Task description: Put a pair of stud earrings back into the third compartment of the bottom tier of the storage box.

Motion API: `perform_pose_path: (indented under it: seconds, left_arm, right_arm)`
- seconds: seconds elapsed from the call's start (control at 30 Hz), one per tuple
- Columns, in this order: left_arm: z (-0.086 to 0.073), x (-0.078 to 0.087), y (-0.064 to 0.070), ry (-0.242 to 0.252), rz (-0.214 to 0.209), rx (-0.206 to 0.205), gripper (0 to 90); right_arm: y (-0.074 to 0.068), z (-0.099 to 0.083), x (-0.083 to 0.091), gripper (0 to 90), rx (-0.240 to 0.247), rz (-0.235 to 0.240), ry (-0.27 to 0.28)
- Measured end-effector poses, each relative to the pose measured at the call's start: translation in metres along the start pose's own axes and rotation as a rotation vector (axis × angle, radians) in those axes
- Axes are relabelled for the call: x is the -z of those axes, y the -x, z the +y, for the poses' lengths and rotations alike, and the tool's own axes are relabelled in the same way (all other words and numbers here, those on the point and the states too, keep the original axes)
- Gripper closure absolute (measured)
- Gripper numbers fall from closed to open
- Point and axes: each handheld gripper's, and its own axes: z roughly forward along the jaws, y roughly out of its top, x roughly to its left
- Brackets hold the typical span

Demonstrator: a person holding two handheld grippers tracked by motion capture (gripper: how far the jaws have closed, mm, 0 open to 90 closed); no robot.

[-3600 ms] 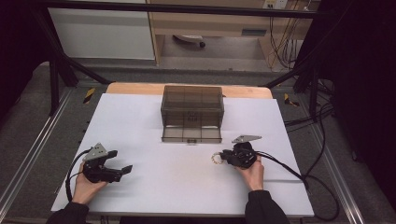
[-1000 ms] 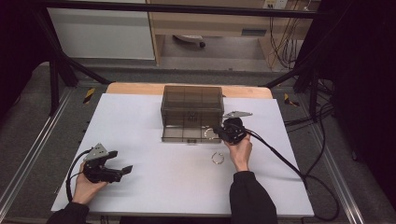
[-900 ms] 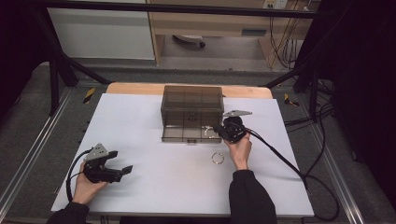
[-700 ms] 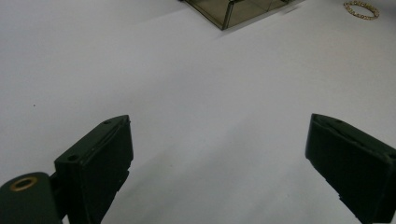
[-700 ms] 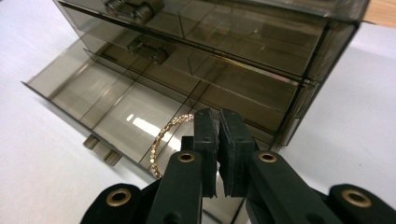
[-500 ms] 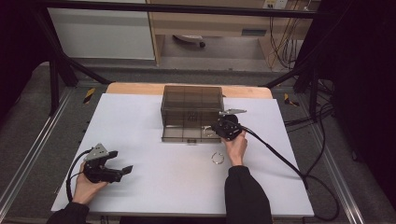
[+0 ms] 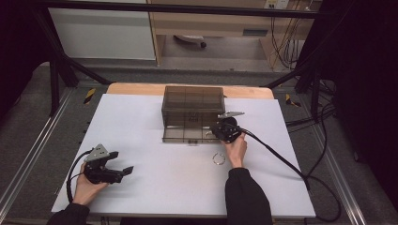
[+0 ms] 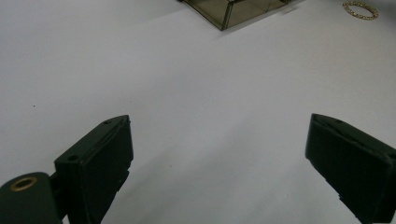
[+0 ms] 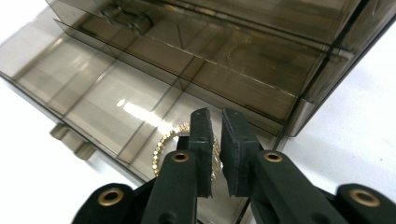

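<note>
Right gripper over the open drawer, jaws nearly closed beside a gold bracelet. Left gripper wide open, empty.

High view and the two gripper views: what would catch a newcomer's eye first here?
The smoky transparent drawer box at the table's far middle, its bottom drawer pulled out. The right gripper hangs over that drawer's right end with a gold bracelet at its nearly closed jaws. A second gold bracelet lies on the white table beside that hand, and the left gripper rests open at the near left.

grey floor (cables trailing), wooden cabinet.
</note>
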Motion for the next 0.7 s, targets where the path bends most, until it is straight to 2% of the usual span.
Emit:
perform_pose_path:
  seconds: [0.23,0.27,0.3,0.37,0.4,0.5,0.63,0.7]
  left_arm:
    - [0.000,0.000,0.000,0.001,0.001,0.000,7.4]
    - [0.000,0.000,0.000,0.001,0.001,0.000,7.4]
    - [0.000,0.000,0.000,0.002,0.002,0.000,7.4]
    - [0.000,0.000,0.000,0.001,0.002,0.000,7.4]
    - [0.000,0.000,0.000,0.000,0.004,-0.001,7.4]
    - [0.000,0.000,0.000,0.001,0.005,-0.001,7.4]
    - [0.000,0.000,0.000,-0.001,0.005,0.001,7.4]
    - [0.000,0.000,0.000,0.000,0.005,0.001,7.4]
  right_arm:
    - [-0.003,0.004,0.019,66.6,0.037,0.011,0.038]
    - [-0.003,0.004,0.019,66.6,0.037,0.011,0.038]
    - [-0.004,0.004,0.026,60.2,0.048,0.017,0.046]
    - [-0.005,0.004,0.030,57.2,0.055,0.021,0.051]
    - [-0.007,0.005,0.037,49.0,0.058,0.030,0.066]
    - [-0.009,0.004,0.048,39.0,0.068,0.048,0.087]
    - [-0.011,0.001,0.061,23.8,0.086,0.057,0.095]
    - [-0.011,-0.002,0.067,19.7,0.090,0.061,0.089]
